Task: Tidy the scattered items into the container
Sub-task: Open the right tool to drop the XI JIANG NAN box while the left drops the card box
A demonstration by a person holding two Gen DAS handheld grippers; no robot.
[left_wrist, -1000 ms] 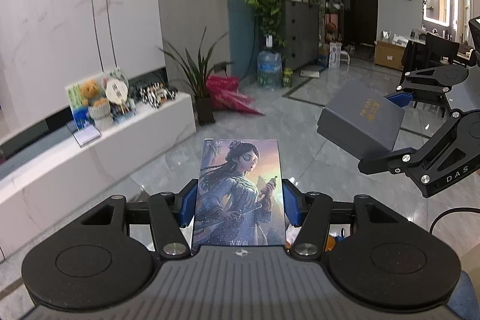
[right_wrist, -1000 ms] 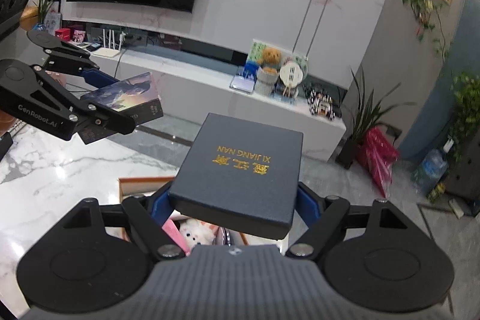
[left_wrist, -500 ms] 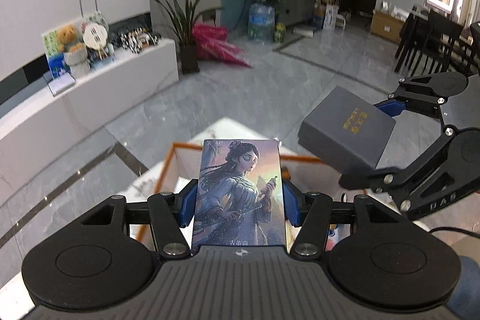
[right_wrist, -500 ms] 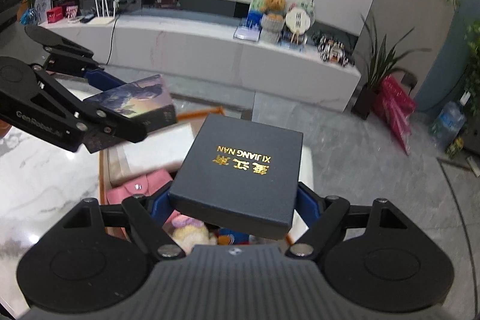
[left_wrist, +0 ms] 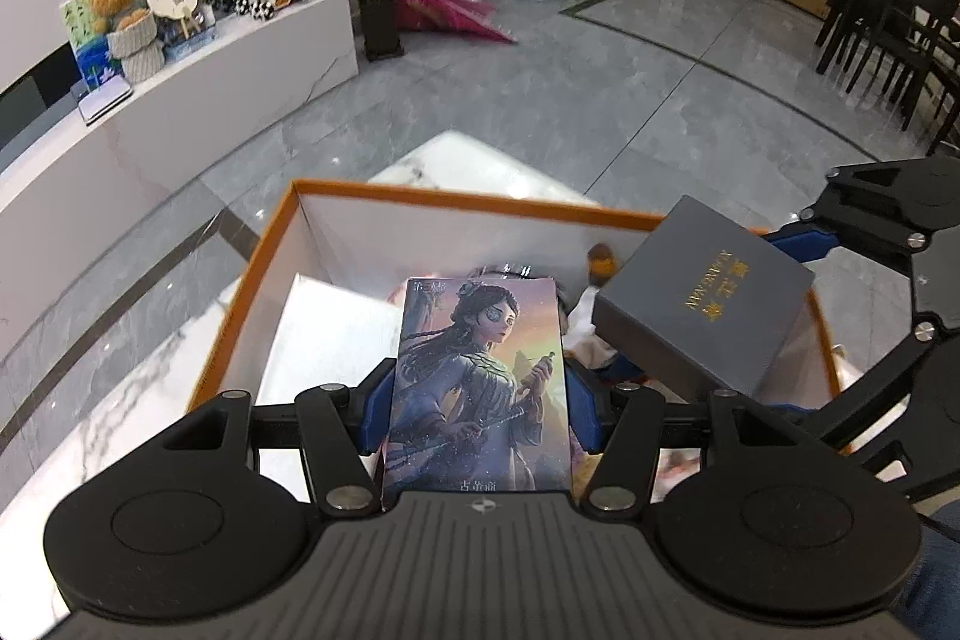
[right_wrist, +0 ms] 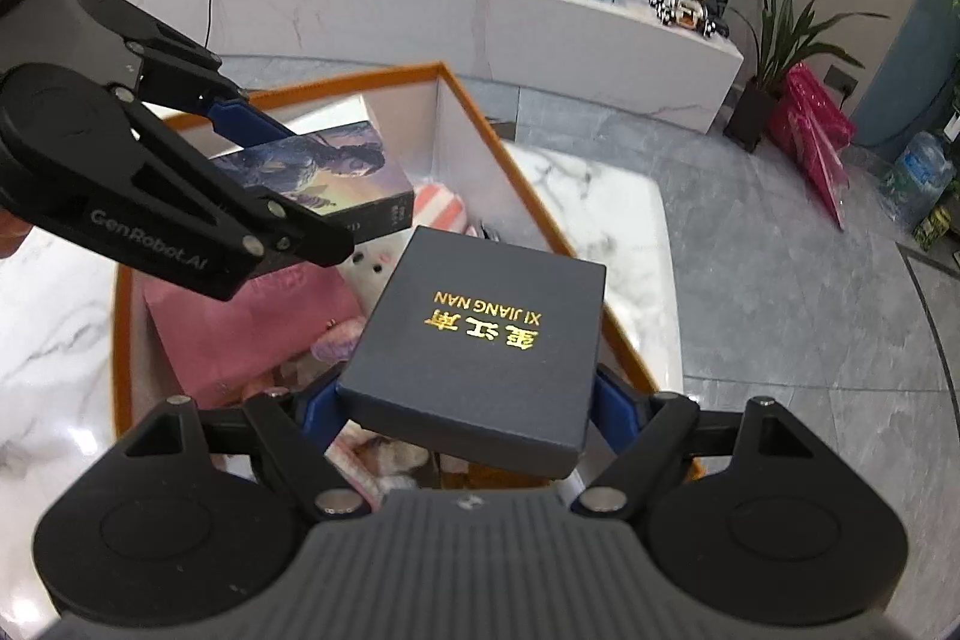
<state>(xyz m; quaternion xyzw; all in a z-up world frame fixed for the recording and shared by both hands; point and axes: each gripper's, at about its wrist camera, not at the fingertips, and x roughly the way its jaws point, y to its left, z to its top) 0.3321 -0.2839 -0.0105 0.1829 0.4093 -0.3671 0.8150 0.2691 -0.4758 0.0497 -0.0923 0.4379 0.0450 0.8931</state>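
Above the orange-rimmed box (left_wrist: 252, 292) on the table, your left tongs (left_wrist: 480, 400) clamp one picture box (left_wrist: 480, 388) by its long edges, and your right tongs (right_wrist: 462, 418) clamp one dark gift box (right_wrist: 480, 334) likewise. Both look like light, stiff, smooth cardboard, so hold them by the flat sides. Inside the orange-rimmed box lie one pink pouch (right_wrist: 240, 328) and some soft toys, too tangled to count.
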